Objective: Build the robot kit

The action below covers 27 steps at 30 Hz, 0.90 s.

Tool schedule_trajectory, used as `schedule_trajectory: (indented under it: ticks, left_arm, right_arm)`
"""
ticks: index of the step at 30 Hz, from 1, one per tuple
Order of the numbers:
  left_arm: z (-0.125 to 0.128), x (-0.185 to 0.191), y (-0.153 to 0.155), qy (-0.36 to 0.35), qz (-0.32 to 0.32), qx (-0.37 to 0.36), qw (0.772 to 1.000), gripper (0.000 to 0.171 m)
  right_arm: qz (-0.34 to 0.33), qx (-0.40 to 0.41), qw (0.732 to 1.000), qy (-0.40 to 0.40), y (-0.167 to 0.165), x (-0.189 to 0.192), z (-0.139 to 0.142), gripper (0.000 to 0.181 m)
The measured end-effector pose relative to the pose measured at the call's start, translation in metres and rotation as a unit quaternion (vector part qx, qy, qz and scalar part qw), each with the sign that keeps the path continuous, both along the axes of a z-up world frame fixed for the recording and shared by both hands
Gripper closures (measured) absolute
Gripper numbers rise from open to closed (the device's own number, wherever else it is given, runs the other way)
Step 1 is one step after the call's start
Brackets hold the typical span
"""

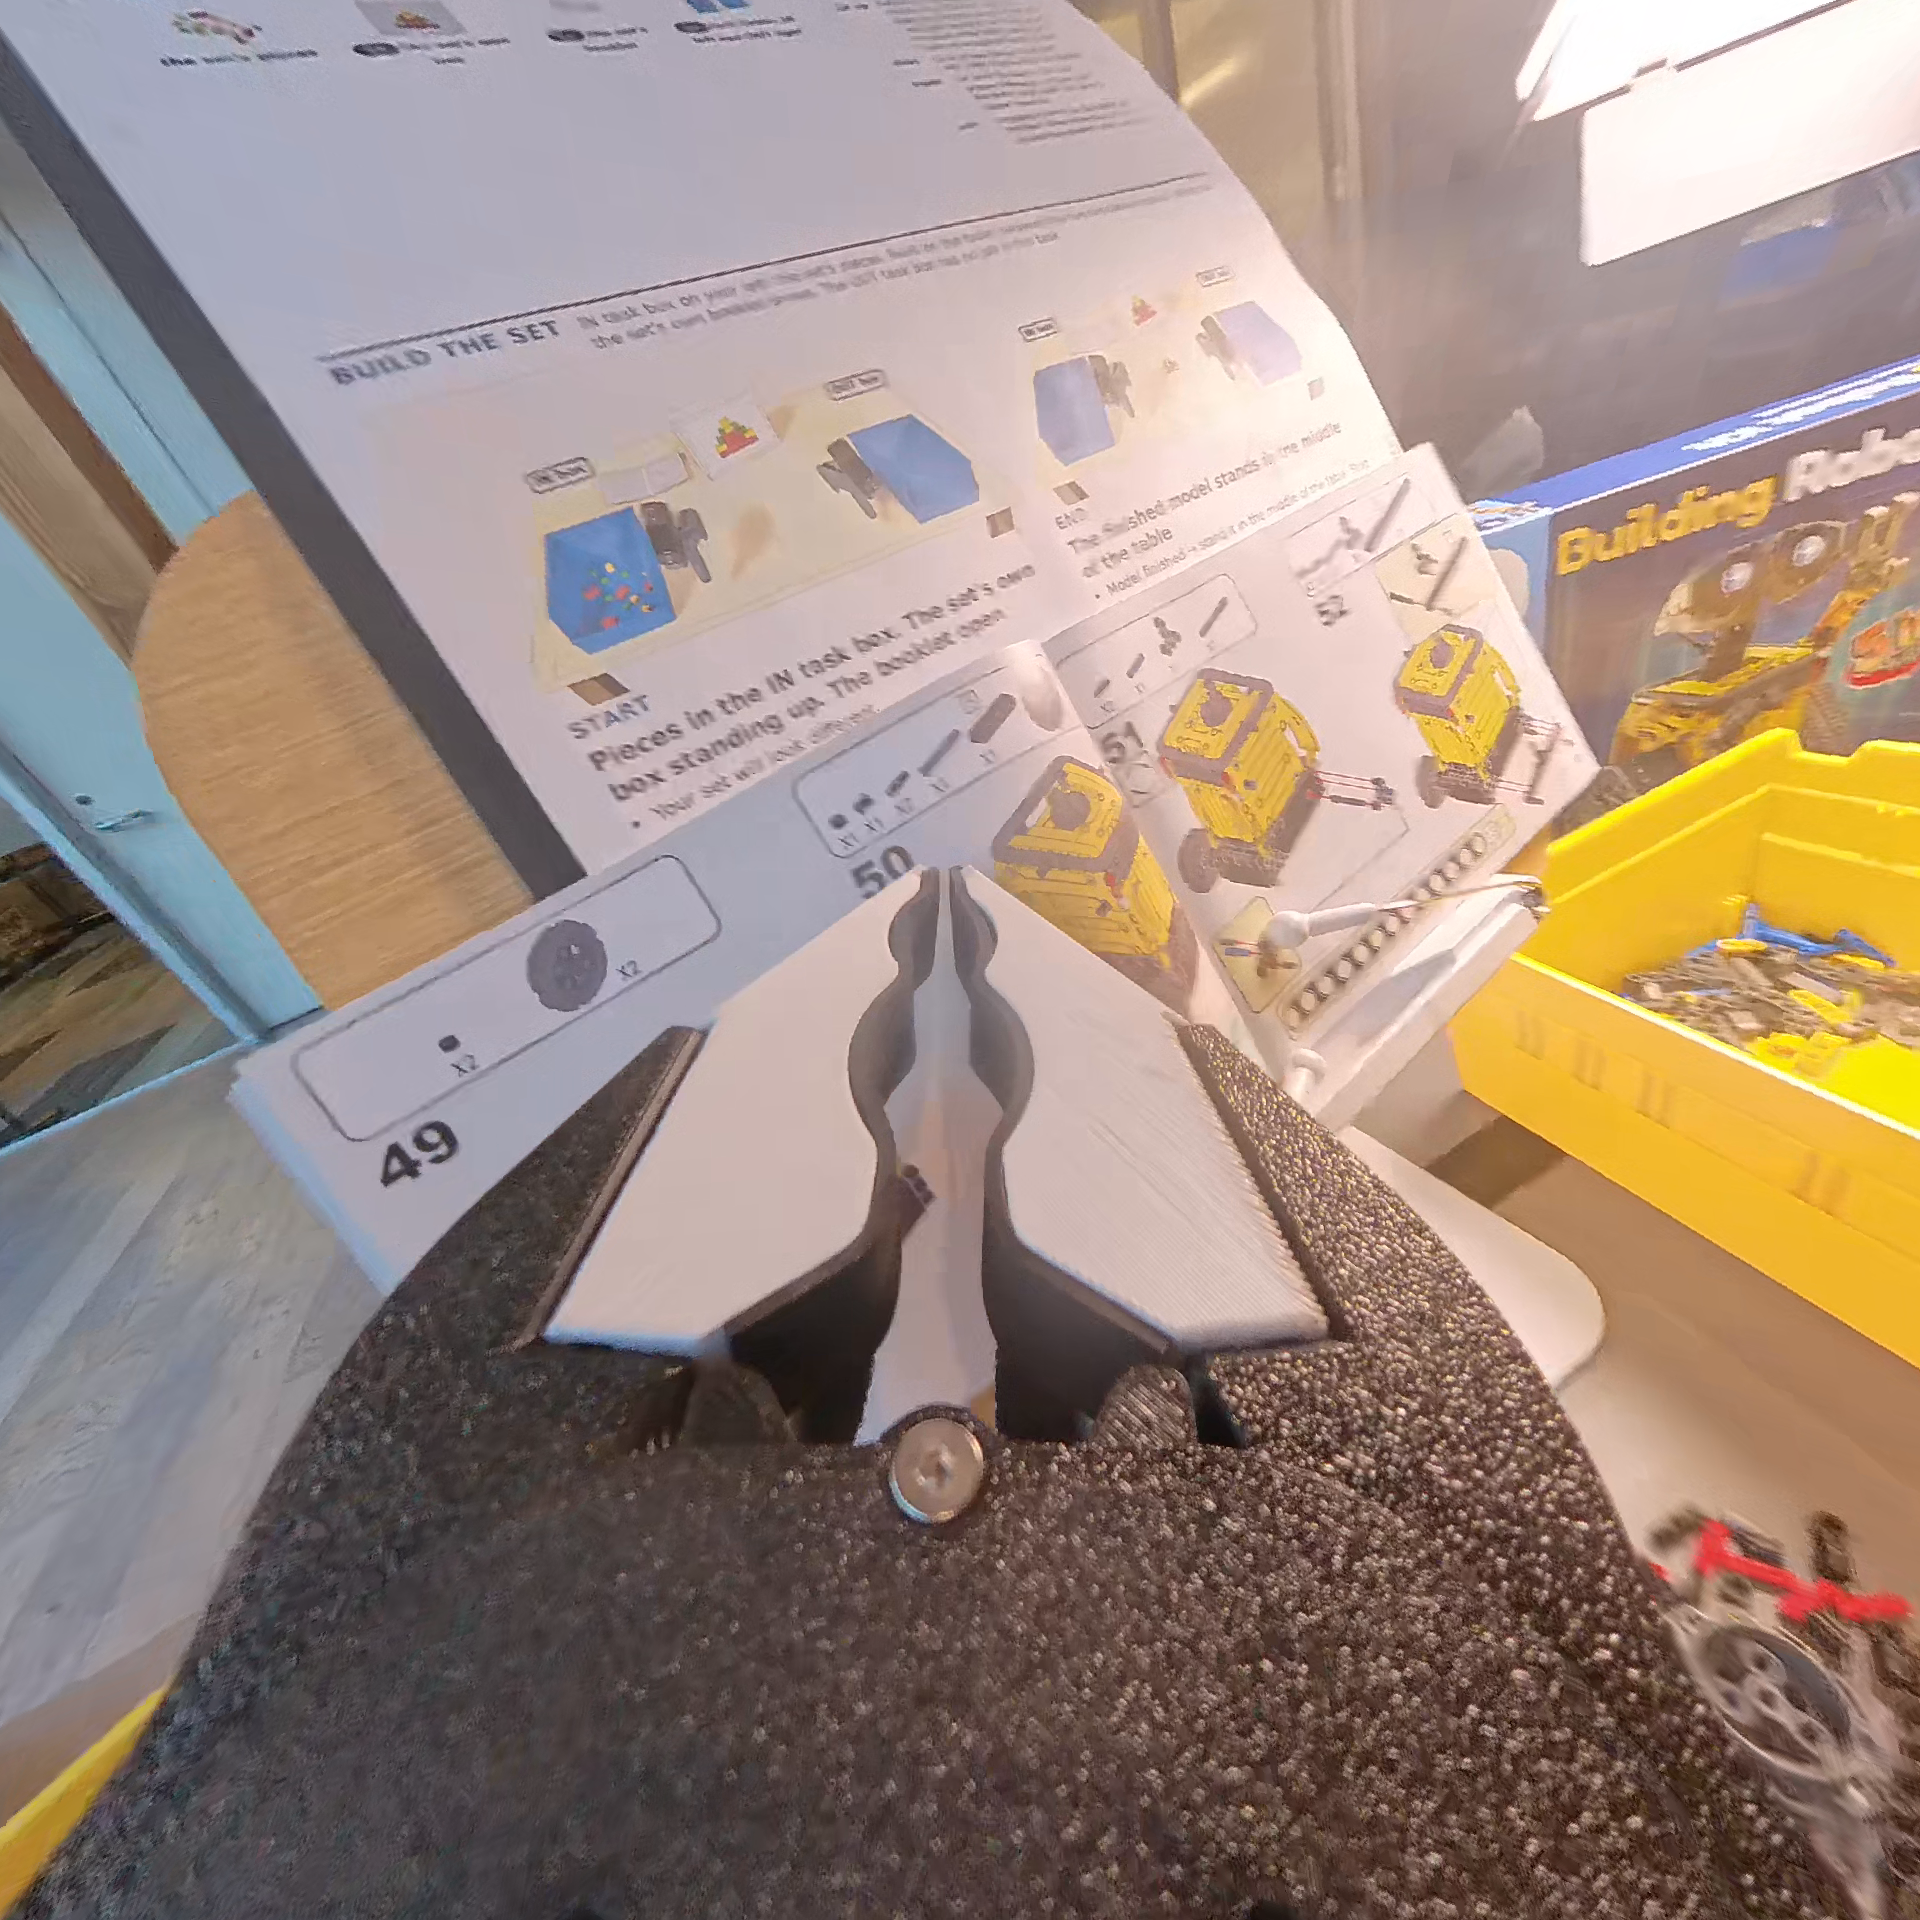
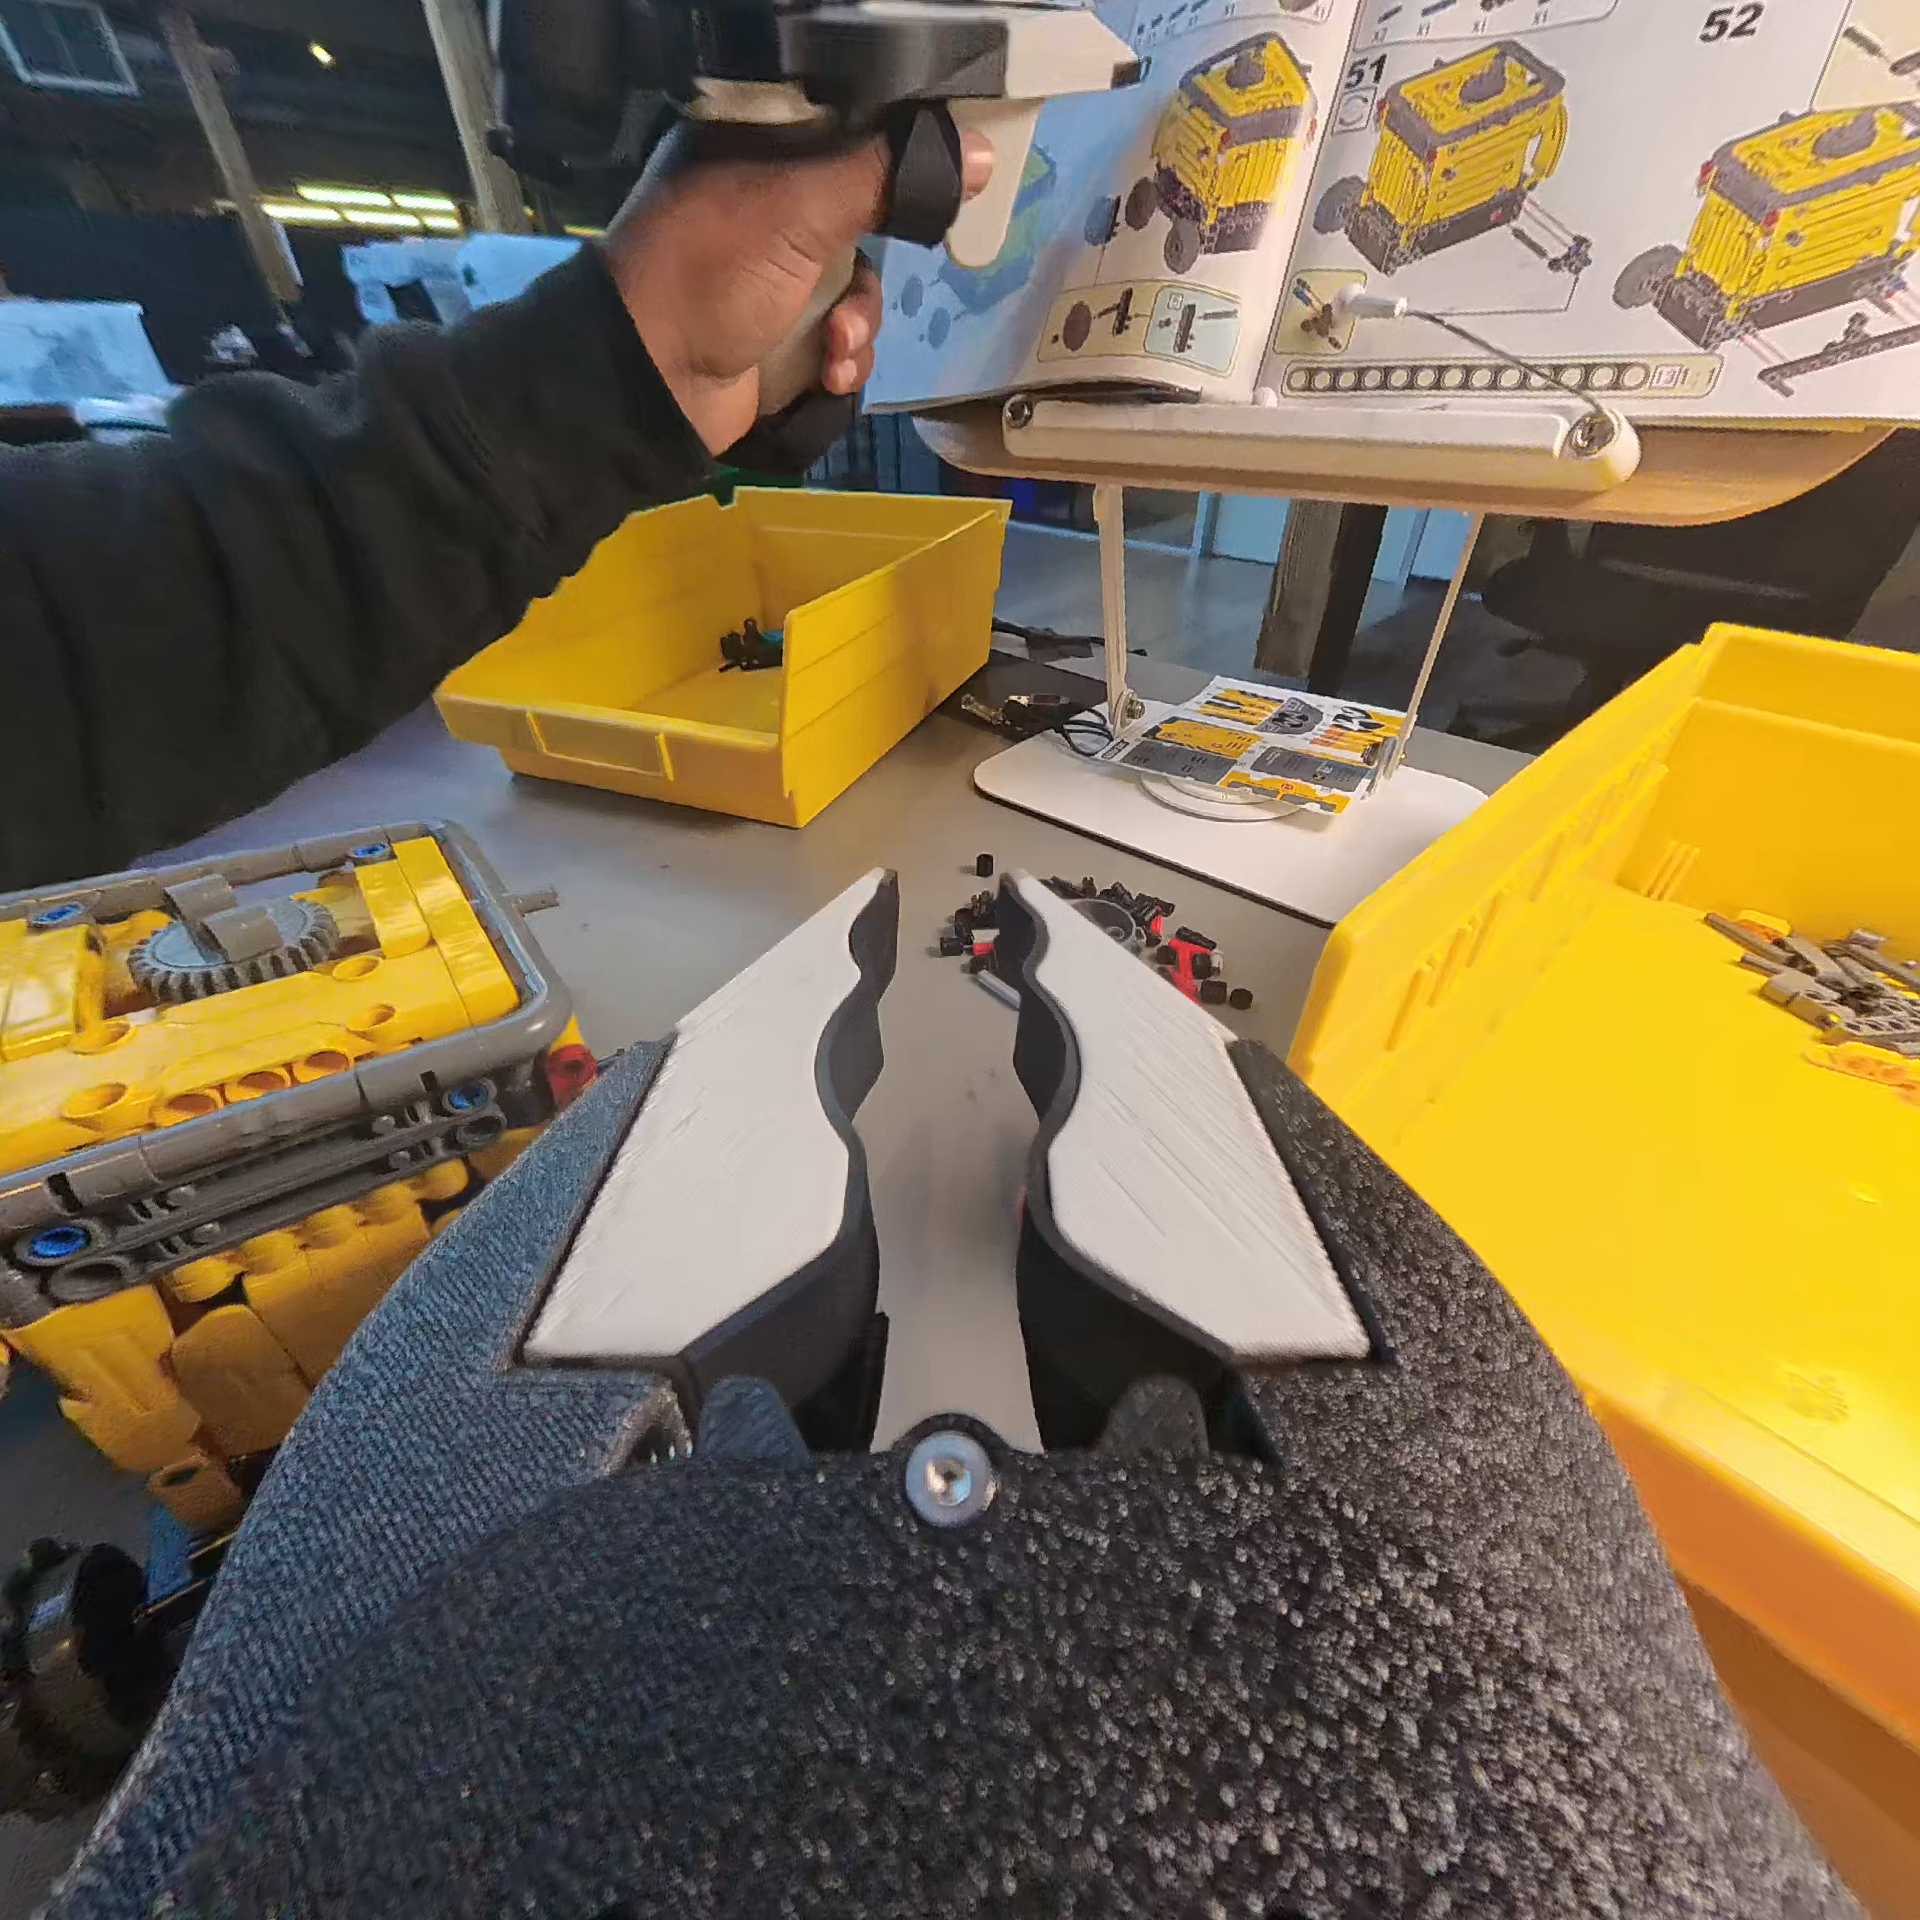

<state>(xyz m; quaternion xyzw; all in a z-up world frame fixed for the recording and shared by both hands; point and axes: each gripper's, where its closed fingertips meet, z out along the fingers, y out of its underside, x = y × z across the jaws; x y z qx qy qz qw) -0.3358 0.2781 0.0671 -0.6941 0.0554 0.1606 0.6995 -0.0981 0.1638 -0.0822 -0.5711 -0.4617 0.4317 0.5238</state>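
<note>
Booklet apparently touches closed left fingers; right gripper gapes.

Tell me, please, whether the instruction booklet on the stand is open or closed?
Open. The instruction booklet lies spread on the stand, facing pages showing, a wire clip holding one down. The left gripper is shut at a page.

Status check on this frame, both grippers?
Left hand-held gripper shut, empty, at open instruction booklet. Right hand-held gripper open over small black loose pieces.
</note>
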Motion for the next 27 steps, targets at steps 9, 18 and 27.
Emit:
schedule_trajectory:
  ticks: [9,18,27]
  left_arm:
    - [-0.108,0.08,-0.068,-0.024,-0.126,-0.159,0.979,0.162]
    - [-0.238,0.086,-0.084,-0.127,-0.073,-0.31,0.939,0.153]
    - [-0.244,0.093,-0.064,-0.136,-0.094,-0.332,0.929,0.158]
  right_arm:
    - [-0.007,-0.007,1.0,-0.003,0.006,0.007,-0.005,0.162]
    - [0.006,-0.01,1.0,-0.009,-0.004,0.003,-0.009,0.162]
    - [0.01,-0.039,0.999,-0.001,-0.003,0.004,-0.009,0.162]
